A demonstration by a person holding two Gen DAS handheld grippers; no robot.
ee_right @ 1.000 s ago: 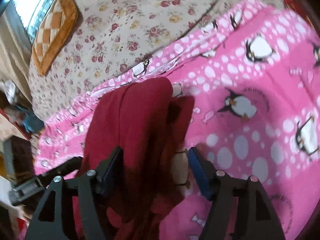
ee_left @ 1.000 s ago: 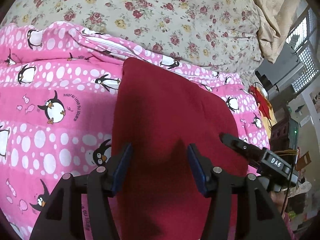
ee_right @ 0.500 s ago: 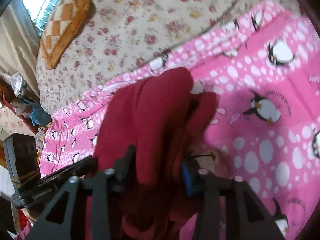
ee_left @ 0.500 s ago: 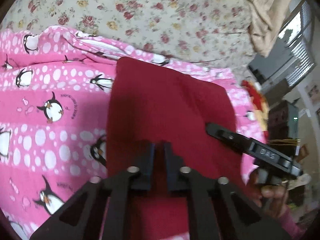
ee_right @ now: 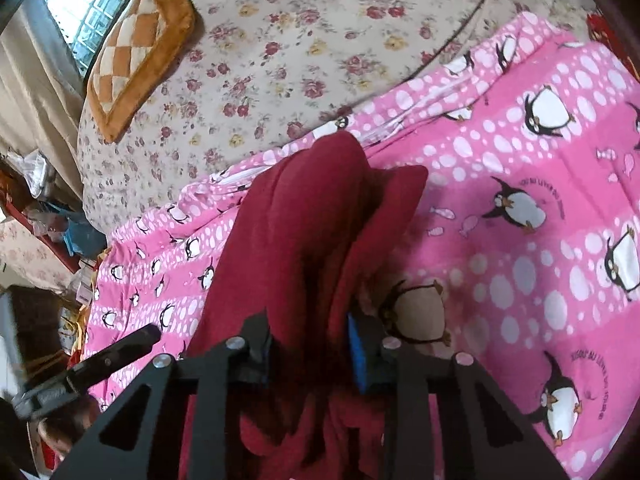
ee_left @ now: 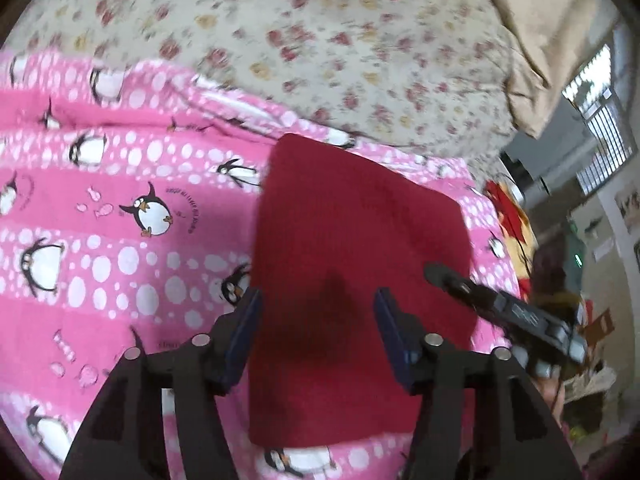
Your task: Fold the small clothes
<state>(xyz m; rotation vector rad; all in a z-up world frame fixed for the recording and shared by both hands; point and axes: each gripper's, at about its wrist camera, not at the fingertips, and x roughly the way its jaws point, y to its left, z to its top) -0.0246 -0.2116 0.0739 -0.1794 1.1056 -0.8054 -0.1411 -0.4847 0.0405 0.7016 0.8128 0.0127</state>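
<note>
We see a dark red garment (ee_left: 352,264) lying on a pink penguin-print sheet (ee_left: 120,264), with a floral cover (ee_left: 320,40) on the far side of the sheet. In the left wrist view the garment presents a flat, roughly rectangular folded panel, its far corner near the edge where the sheet meets the floral cover.

The left gripper (ee_left: 316,328) hangs over the near part of this panel. Its jaws have just been opening and now stand apart, the blue pads (ee_left: 244,332) on either side of bare red cloth and pressing on nothing (the left pad sits about over the garment's left edge).

To the right in this view we see the right gripper (ee_left: 500,312) as a dark bar reaching in over the garment's right side. In its own view the right gripper (ee_right: 308,344) has its jaws drawn in on a thick raised fold of the garment (ee_right: 304,240); the cloth fills the gap between the pads (ee_right: 356,352) and bunches below them. The fold rises as a ridge running away towards the far edge of the sheet (ee_right: 520,160).

A checked orange cushion (ee_right: 140,40) rests on the floral cover (ee_right: 300,60), far left in the right wrist view. The left gripper (ee_right: 104,364) appears low at the left (its jaws lie outside this view).
</note>
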